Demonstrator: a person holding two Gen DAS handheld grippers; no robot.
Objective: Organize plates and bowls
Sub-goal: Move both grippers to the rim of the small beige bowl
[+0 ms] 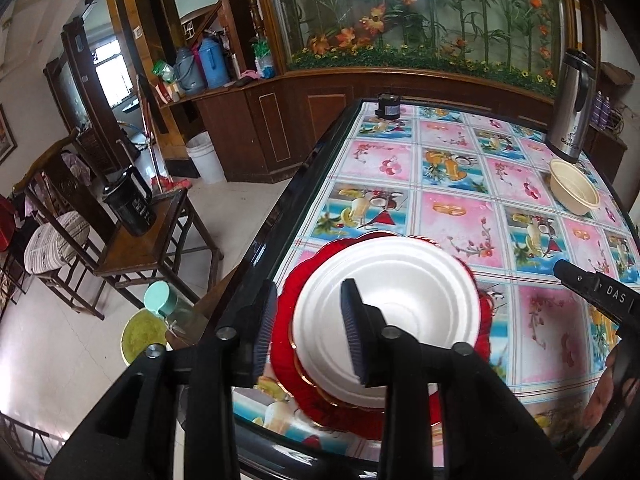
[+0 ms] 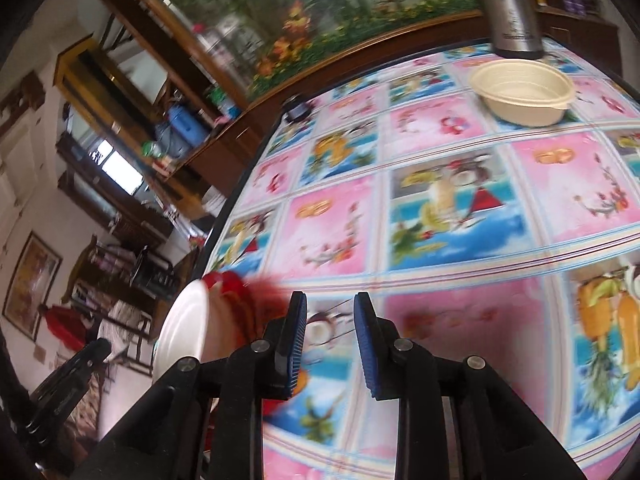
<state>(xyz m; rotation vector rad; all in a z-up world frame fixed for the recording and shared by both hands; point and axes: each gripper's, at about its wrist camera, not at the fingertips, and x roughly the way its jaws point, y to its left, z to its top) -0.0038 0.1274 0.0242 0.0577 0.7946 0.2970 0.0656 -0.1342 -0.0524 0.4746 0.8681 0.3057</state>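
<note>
Left gripper [image 1: 308, 330] hangs narrowly parted around the near rim of a white round bowl [image 1: 394, 316], gripping nothing, atop a red scalloped plate [image 1: 320, 412]. Right gripper [image 2: 330, 344], also narrow, is empty. Farther off, a cream plastic bowl [image 2: 524, 92] sits before a steel kettle [image 2: 510, 8].
</note>
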